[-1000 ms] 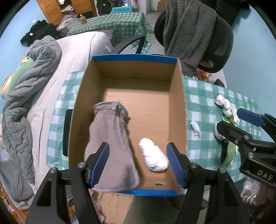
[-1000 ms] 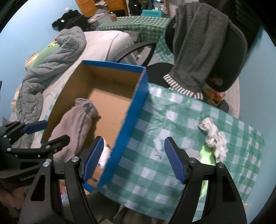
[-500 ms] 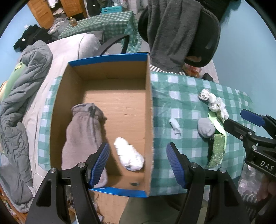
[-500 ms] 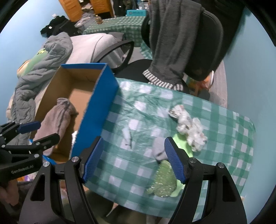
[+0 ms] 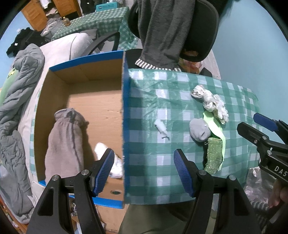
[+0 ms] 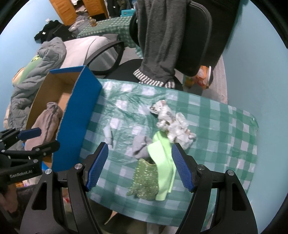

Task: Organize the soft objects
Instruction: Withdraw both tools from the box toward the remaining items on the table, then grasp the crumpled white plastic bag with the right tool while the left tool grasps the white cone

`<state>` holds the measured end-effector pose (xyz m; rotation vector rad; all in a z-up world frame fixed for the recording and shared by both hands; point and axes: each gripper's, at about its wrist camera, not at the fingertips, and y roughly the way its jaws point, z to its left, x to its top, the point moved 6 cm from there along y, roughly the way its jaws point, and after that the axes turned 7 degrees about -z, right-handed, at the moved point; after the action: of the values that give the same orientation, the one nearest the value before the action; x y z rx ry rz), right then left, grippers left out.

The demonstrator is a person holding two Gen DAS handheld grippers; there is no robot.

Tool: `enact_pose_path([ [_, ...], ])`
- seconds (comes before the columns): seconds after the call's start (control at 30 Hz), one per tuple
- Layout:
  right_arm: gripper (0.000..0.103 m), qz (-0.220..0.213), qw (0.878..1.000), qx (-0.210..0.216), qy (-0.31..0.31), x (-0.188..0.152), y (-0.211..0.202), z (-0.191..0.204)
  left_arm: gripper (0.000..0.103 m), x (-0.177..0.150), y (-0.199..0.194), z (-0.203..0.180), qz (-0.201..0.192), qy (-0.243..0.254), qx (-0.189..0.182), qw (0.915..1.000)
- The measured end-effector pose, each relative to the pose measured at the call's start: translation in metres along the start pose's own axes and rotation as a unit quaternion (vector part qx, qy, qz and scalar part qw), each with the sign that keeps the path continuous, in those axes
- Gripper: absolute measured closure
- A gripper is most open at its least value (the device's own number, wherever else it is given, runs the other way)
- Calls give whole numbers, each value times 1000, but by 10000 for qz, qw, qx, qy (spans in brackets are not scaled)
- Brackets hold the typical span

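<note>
Pale blue walls (image 5: 252, 45) surround a black office chair (image 6: 201, 36) and a wooden dresser (image 5: 36, 12).

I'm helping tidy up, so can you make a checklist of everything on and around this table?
Surface: table under a green checked cloth.
Job's things: cardboard box holds a grey garment and a white bundle; on the cloth lie a grey sock, a light green cloth, a glittery green cloth and a crumpled white cloth.
Clutter: small white scrap.
Grippers: left gripper and right gripper open, empty.
Cables: nothing seen.
Surroundings: chair draped with a grey garment, bedding.
</note>
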<state>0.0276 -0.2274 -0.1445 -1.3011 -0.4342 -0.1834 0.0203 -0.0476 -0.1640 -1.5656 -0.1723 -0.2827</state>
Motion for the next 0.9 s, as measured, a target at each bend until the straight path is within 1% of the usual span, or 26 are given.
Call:
enact_pose_path([
  [0.3,29,82,9999,-58,-51,-2,7,-27,33,5,20,-24,193,-48,-35,9998],
  [0.5,29,181,9997,-39,-152,-1,21,-42,33,5,39,-28,409,-179,56,9990],
  [0.77,29,315,9989,-22,-348,2,42,-58,33,10,59,-32,595,-362,117,9975],
  [0.9,29,422,9981,-15,-443,2,54,-64,33,13,69,-38,667,-358,174,9970],
])
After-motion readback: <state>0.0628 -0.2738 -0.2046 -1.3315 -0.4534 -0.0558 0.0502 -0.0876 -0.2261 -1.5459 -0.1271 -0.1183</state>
